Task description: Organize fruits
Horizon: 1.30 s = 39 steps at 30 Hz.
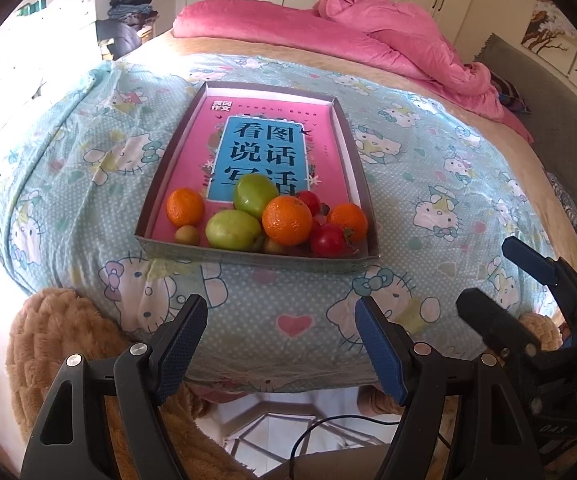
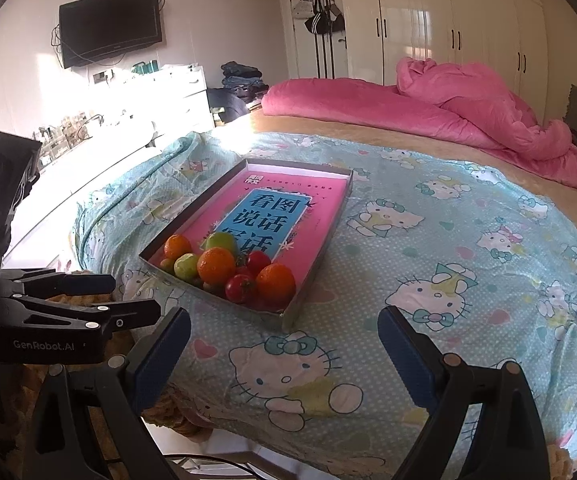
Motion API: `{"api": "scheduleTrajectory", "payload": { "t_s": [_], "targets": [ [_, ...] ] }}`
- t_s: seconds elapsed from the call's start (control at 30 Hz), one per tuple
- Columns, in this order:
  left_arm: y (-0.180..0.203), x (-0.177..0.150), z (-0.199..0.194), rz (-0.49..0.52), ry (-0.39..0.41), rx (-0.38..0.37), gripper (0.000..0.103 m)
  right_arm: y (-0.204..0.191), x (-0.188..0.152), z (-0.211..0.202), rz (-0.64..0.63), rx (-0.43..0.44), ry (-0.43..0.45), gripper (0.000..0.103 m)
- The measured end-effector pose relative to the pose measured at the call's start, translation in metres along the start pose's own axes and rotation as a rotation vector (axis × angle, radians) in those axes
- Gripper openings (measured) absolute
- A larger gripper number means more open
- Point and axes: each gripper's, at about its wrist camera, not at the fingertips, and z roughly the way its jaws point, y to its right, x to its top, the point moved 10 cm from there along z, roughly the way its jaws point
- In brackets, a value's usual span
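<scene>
A shallow cardboard tray [image 1: 256,258] with a pink book [image 1: 264,148] inside lies on the bed; it also shows in the right wrist view [image 2: 288,316]. At its near end sits a pile of fruit: oranges [image 1: 287,220], green fruits [image 1: 232,230], red tomatoes [image 1: 328,240] and small yellowish fruits [image 1: 187,235]. The pile also shows in the right wrist view [image 2: 216,266]. My left gripper [image 1: 280,316] is open and empty, short of the tray's near edge. My right gripper [image 2: 284,328] is open and empty, near the tray's near corner; it also shows at the right of the left wrist view [image 1: 504,276].
The tray rests on a light-blue cartoon-cat sheet [image 2: 448,248]. A pink duvet [image 2: 468,108] is heaped at the far side. A brown fluffy blanket [image 1: 60,340] hangs at the near bed edge. The left gripper's body [image 2: 48,320] stands left of my right gripper.
</scene>
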Motion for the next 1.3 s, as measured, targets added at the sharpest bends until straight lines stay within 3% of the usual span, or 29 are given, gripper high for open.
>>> {"api": "scheduleTrajectory", "payload": {
  "t_s": [1.3],
  "targets": [
    [-0.0016,0.0041,-0.0047,0.002,0.026,0.012,0.077,-0.0018,0.0008,0.0006,-0.002,-0.006,0.010,0.098]
  ]
}}
